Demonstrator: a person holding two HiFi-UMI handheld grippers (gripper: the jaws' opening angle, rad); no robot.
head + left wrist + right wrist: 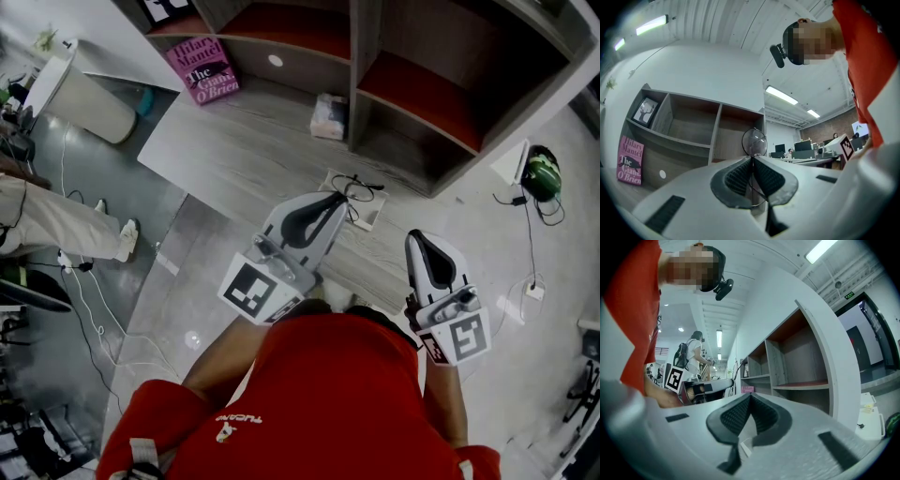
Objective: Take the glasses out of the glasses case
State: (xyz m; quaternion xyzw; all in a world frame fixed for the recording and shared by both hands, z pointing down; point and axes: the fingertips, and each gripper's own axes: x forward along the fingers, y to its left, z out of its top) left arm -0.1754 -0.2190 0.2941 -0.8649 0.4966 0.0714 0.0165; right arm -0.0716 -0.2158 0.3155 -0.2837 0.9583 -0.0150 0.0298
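Note:
My left gripper [339, 196] is shut on a pair of thin black wire-framed glasses [361, 190], held just above a white glasses case [368, 217] on the grey wooden table [234, 141]. In the left gripper view a round lens [754, 140] stands above the closed pads, and the wire frame runs down between them. My right gripper [415, 235] is off to the right of the case, shut, with nothing between its pads [736, 416]. Both grippers point away from me toward the shelves.
A wooden shelf unit [412, 84] with red-lined compartments stands at the table's far side. A pink book [202, 70] leans at the left of it and a small packet [329, 116] lies near it. A green headset [542, 173] and cables lie on the floor to the right, and a person's legs [56, 225] show at the left.

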